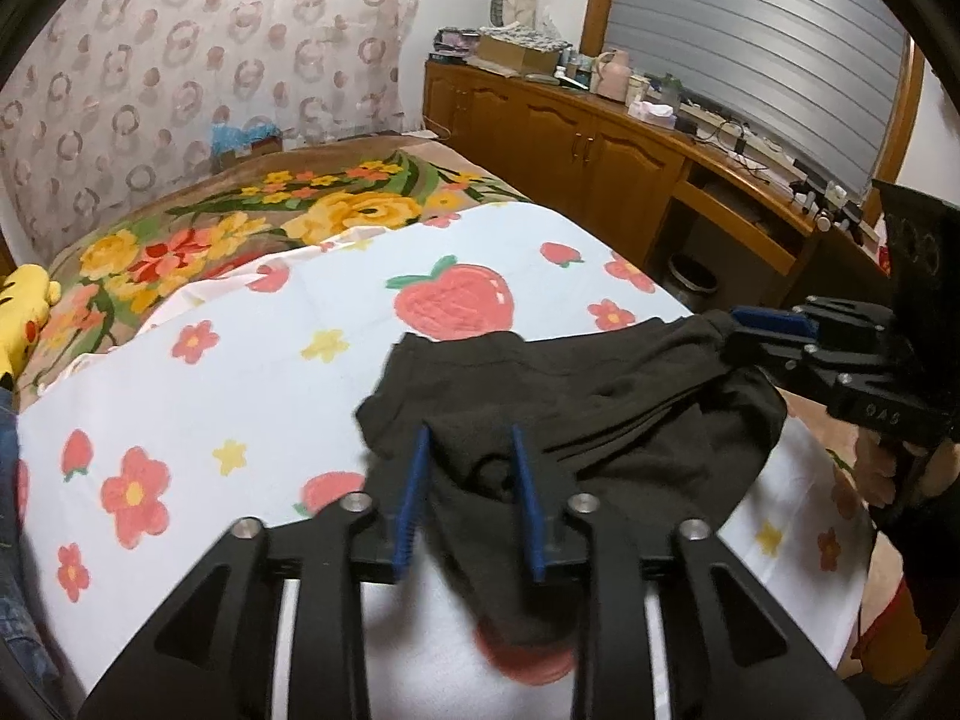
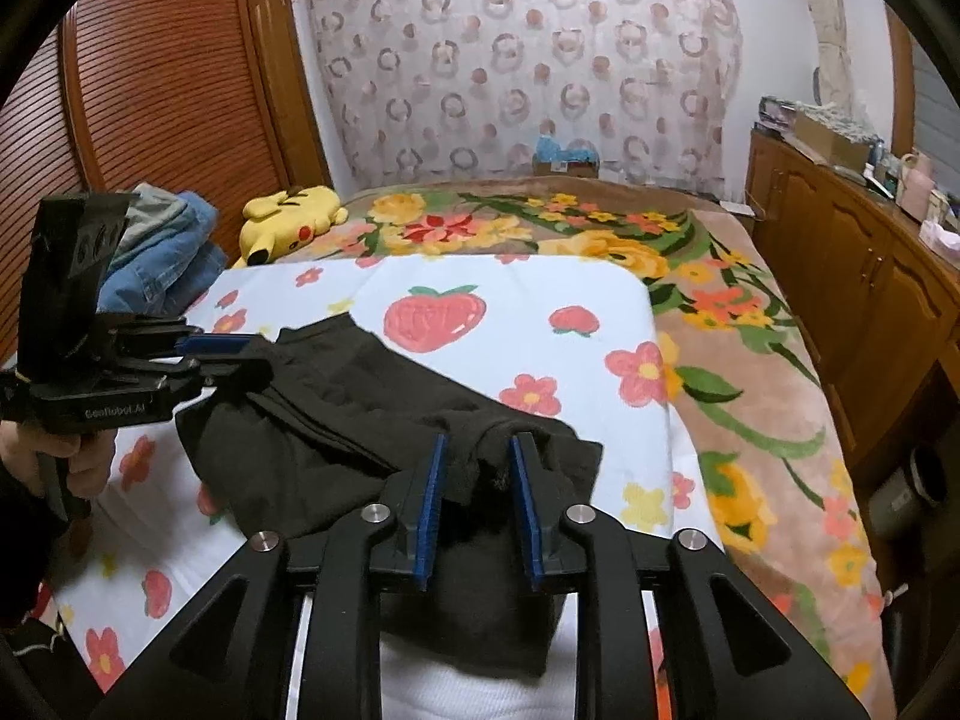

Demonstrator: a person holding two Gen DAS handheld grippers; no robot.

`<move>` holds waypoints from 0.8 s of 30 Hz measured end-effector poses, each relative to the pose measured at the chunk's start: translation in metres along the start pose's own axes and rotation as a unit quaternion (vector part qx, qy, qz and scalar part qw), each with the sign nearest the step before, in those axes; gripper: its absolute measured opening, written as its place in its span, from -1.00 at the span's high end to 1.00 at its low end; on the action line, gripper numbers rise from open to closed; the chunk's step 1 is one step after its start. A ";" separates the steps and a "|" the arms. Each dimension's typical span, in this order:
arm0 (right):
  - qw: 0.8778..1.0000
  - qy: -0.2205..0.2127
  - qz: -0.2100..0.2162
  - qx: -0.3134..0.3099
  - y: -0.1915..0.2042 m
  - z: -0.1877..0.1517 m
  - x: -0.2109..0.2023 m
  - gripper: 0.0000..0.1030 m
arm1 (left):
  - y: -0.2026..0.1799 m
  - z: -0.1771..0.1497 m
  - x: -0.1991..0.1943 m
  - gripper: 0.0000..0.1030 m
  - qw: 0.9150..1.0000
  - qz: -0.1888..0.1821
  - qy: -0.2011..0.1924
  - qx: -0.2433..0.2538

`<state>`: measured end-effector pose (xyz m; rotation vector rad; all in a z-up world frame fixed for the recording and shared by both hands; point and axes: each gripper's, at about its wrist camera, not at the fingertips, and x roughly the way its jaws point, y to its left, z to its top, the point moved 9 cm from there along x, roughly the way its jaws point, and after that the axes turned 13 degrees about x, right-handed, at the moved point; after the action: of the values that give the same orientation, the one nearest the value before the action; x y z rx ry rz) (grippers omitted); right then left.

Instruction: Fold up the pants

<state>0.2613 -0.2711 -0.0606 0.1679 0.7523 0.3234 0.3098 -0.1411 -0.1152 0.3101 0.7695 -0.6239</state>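
The dark pants [image 1: 600,414] lie bunched on a white sheet with strawberries and flowers [image 1: 240,372]. My left gripper [image 1: 471,450] has its blue pads on either side of a fold of the pants' left end and grips it. My right gripper [image 2: 474,456] grips a fold at the pants' [image 2: 336,420] other end in the same way. Each gripper shows in the other's view: the right one at the right [image 1: 756,330], the left one at the left [image 2: 240,354]. The cloth hangs between them just above the sheet [image 2: 540,300].
A floral blanket [image 2: 750,360] covers the bed beyond the sheet. A yellow plush toy [image 2: 288,222] and folded jeans [image 2: 162,252] lie at the bed's left. Wooden cabinets [image 1: 600,138] with clutter run along the right. A patterned curtain [image 2: 528,60] hangs behind the bed.
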 end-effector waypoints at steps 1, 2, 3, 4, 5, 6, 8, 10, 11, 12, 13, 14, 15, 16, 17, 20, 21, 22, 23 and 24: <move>1.000 -0.002 -0.004 0.001 -0.002 0.000 -0.002 0.39 | 0.001 -0.001 -0.002 0.22 1.000 0.003 -0.002 0.000; 1.000 -0.004 -0.003 0.003 -0.002 -0.002 -0.003 0.39 | 0.002 -0.001 -0.004 0.17 1.000 0.004 -0.004 -0.001; 1.000 -0.005 -0.001 0.005 -0.002 -0.002 -0.005 0.38 | 0.003 -0.002 -0.007 0.10 1.000 0.003 -0.007 -0.002; 1.000 -0.004 -0.001 0.006 -0.003 -0.003 -0.006 0.38 | 0.003 -0.004 -0.009 0.09 1.000 0.002 -0.008 -0.003; 1.000 -0.004 -0.003 0.006 -0.004 -0.005 -0.006 0.36 | 0.003 -0.005 -0.009 0.09 1.000 0.001 -0.005 -0.001; 1.000 -0.001 -0.005 0.005 -0.004 -0.007 -0.007 0.35 | 0.003 -0.006 -0.009 0.09 1.000 0.001 -0.002 0.001; 1.000 0.004 -0.008 0.002 -0.005 -0.012 -0.007 0.29 | 0.003 -0.009 -0.011 0.09 1.000 0.002 0.001 0.004; 1.000 0.009 -0.014 -0.001 -0.007 -0.015 -0.008 0.24 | 0.002 -0.010 -0.010 0.09 1.000 -0.001 0.004 0.005; 1.000 0.011 -0.017 -0.002 -0.008 -0.015 -0.009 0.23 | 0.002 -0.011 -0.009 0.09 1.000 -0.002 0.007 0.007; 1.000 0.013 -0.021 -0.004 -0.009 -0.016 -0.008 0.22 | 0.000 -0.011 -0.007 0.09 1.000 -0.003 0.010 0.009; 1.000 0.013 -0.024 -0.008 -0.008 -0.016 -0.009 0.20 | -0.001 -0.012 -0.005 0.09 1.000 -0.004 0.013 0.011; 1.000 0.013 -0.025 -0.012 -0.007 -0.014 -0.009 0.18 | -0.002 -0.012 -0.004 0.09 1.000 -0.007 0.014 0.013; 0.999 0.016 -0.025 -0.018 -0.006 -0.013 -0.008 0.18 | -0.003 -0.012 -0.003 0.09 1.000 -0.011 0.015 0.015; 0.999 0.018 -0.026 -0.022 -0.005 -0.013 -0.007 0.17 | -0.004 -0.012 -0.003 0.09 1.000 -0.014 0.016 0.017; 0.999 0.019 -0.027 -0.026 -0.005 -0.013 -0.006 0.17 | -0.005 -0.012 -0.004 0.09 1.000 -0.013 0.017 0.020; 0.999 0.028 -0.023 -0.032 -0.006 -0.014 -0.002 0.15 | -0.006 -0.011 -0.007 0.09 0.999 -0.013 0.013 0.026; 0.998 0.031 -0.026 -0.037 -0.007 -0.014 0.000 0.15 | -0.006 -0.012 -0.008 0.09 0.999 -0.013 0.012 0.027; 0.998 0.035 -0.030 -0.044 -0.007 -0.014 0.003 0.15 | -0.006 -0.012 -0.008 0.09 0.999 -0.012 0.012 0.028; 0.998 0.038 -0.032 -0.051 -0.007 -0.013 0.006 0.15 | -0.007 -0.013 -0.008 0.09 0.999 -0.011 0.014 0.029; 0.997 0.040 -0.035 -0.056 -0.007 -0.012 0.009 0.15 | -0.007 -0.014 -0.008 0.08 0.999 -0.011 0.016 0.030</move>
<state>0.2610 -0.2745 -0.0766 0.0222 0.8149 0.3061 0.2936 -0.1369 -0.1194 0.3670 0.7864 -0.6647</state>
